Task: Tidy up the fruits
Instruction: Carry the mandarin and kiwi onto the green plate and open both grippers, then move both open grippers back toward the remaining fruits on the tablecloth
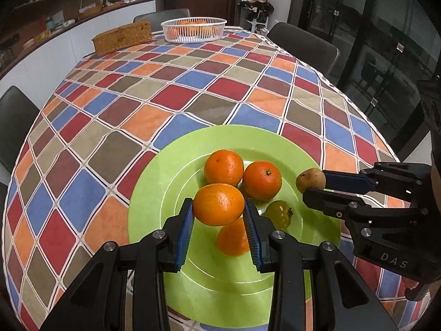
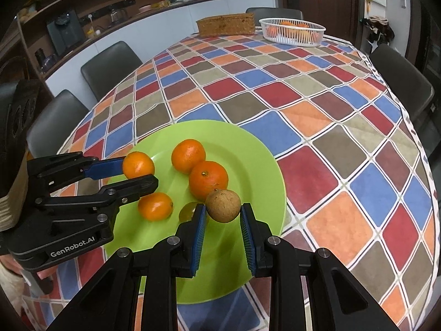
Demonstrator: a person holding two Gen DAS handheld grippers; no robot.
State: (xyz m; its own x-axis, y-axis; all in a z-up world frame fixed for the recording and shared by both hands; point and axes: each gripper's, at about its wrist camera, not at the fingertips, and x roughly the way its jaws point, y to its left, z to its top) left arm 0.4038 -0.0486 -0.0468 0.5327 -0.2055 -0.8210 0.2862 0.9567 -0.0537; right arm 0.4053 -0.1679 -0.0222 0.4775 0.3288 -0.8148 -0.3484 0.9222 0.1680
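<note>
Orange fruit fills the left tongs (image 1: 218,207): they grip one orange (image 1: 219,204) by its sides, lifted above the green plate (image 1: 154,193), which sits at the near edge of the worktop (image 1: 193,88). That grip looks shallow, near the pad tips, so I judge a quick swing could let the round fruit roll forward and drop onto the three oranges on the plate, one (image 1: 233,238) directly under the tongs and two (image 1: 223,167) (image 1: 261,176) touching each other further in. A dropped fruit could knock those off the rim and across the cloth. A small greenish-brown fruit (image 1: 279,213) lies on the plate between the two tongs; either arm dipping back could nudge it. To the right, the right tongs (image 2: 223,211) hold a brown, rough-skinned fruit (image 2: 223,205), clamped only at its lower half, so it may pop upward if the squeeze tightens or slip if it loosens. Both tongs hover close over the same plate, and a crossing path toward the white basket (image 2: 292,38) at the far edge risks the arms bumping one another. That basket already holds oranges and stands beside a wicker box (image 2: 226,24); the long carry across the worktop gives a weak grip time to fail, and a high release might bounce fruit out.
</note>
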